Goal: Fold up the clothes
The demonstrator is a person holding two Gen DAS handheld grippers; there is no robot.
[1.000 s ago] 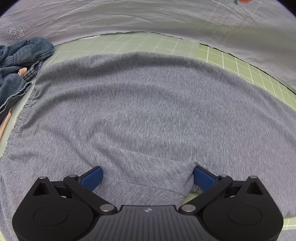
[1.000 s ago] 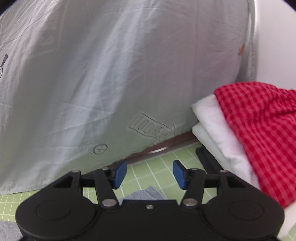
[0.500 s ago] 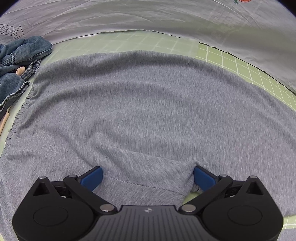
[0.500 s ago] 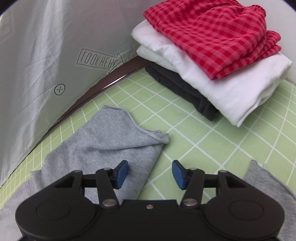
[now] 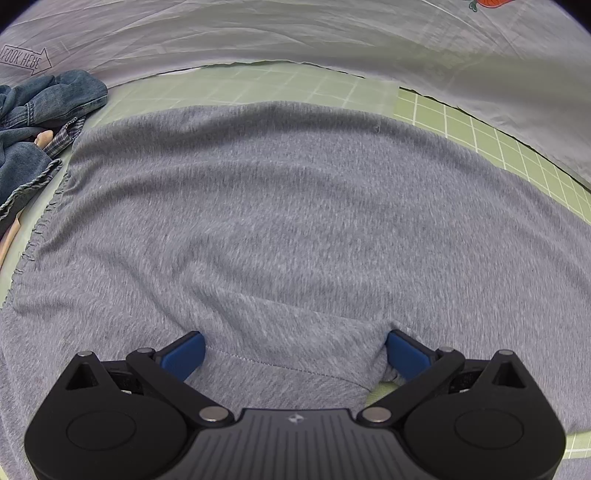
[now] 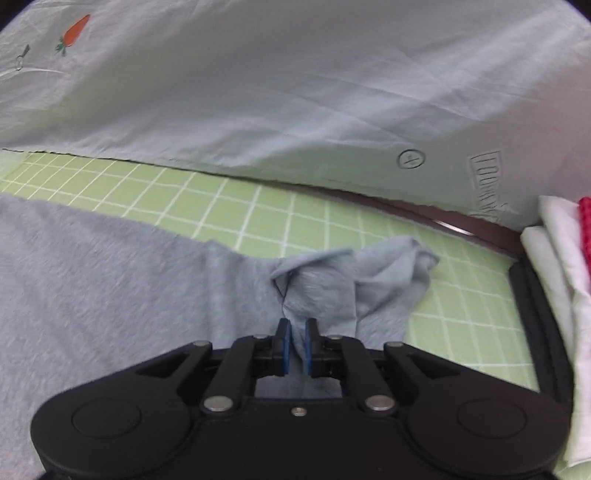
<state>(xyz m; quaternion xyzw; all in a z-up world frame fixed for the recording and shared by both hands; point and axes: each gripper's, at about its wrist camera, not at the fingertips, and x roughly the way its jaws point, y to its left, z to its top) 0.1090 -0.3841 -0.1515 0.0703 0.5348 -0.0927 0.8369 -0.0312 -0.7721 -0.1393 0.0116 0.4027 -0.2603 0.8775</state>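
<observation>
Quick count: one grey garment (image 5: 295, 221) spread on one green grid mat (image 6: 258, 206), one pale sheet (image 6: 295, 92) behind it (one carrot print (image 6: 74, 31) on it). One denim heap (image 5: 33, 122) off to the left. The folded stack (image 6: 557, 295) shows three pieces: black, white, red.

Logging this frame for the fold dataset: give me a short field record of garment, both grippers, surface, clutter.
garment: grey T-shirt spread flat, sleeve bunched
left gripper: open, jaws wide, pressing on the shirt
right gripper: jaws just closing, pinching the sleeve
surface: green grid mat
clutter: denim pile; folded stack
</observation>
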